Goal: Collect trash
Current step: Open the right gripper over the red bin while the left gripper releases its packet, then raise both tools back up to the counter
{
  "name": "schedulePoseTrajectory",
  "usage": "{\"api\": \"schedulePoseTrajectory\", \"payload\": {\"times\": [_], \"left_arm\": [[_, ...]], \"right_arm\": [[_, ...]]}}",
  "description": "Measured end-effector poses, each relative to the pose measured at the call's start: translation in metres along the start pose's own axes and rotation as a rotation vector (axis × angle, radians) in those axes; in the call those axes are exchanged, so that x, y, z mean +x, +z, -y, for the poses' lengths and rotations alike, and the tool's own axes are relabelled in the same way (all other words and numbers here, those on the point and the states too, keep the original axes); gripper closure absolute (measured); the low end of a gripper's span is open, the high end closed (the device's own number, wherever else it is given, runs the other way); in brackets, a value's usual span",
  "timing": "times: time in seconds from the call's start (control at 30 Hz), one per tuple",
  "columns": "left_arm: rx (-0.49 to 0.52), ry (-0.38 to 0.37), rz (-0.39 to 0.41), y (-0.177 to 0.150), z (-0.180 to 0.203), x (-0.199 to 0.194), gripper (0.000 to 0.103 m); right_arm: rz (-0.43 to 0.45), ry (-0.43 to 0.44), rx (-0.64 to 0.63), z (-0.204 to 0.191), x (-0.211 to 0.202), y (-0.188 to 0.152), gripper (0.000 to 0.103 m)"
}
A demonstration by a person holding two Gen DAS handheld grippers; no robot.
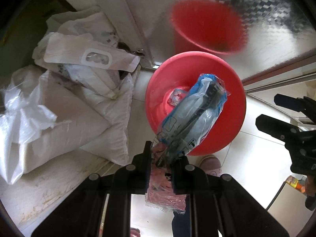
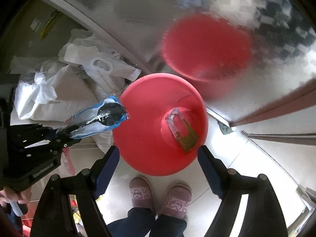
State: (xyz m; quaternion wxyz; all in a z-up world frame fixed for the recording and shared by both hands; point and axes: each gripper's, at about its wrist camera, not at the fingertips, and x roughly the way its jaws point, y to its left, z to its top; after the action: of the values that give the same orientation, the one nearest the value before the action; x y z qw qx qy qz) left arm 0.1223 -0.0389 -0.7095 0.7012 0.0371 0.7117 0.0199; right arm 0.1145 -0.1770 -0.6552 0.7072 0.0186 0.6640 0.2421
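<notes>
With our left hand-held gripper (image 1: 161, 164) pinching a blue wrapper (image 1: 194, 112) over the red bin (image 2: 164, 126) and the right hand-held gripper (image 2: 158, 156) spread empty above its near rim, we risk the light wrapper drifting past the rim onto the floor.

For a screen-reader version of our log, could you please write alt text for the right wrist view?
A red bin stands on a pale tiled floor with a clear wrapper at its bottom, framed by the open, empty right tongs. At left, the left tongs hold a blue-and-clear plastic package beside the bin's rim; slippered feet show below.
</notes>
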Motion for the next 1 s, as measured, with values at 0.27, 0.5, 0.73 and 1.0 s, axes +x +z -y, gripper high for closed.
{"api": "schedulePoseTrajectory", "payload": {"times": [0.27, 0.5, 0.73, 1.0], "left_arm": [[0.040, 0.019, 0.001, 0.001, 0.002, -0.009, 0.072], [0.042, -0.001, 0.013, -0.006, -0.003, -0.031, 0.062], [0.063, -0.002, 0.048, -0.015, -0.006, -0.068, 0.051], [0.082, -0.002, 0.085, -0.029, -0.009, -0.112, 0.051]], "right_arm": [[-0.004, -0.024, 0.024, 0.003, -0.004, -0.003, 0.023], [0.016, -0.043, 0.021, -0.007, -0.016, -0.004, 0.023], [0.044, -0.051, 0.031, -0.024, -0.041, -0.008, 0.023], [0.077, -0.055, 0.045, -0.041, -0.087, -0.016, 0.023]]}}
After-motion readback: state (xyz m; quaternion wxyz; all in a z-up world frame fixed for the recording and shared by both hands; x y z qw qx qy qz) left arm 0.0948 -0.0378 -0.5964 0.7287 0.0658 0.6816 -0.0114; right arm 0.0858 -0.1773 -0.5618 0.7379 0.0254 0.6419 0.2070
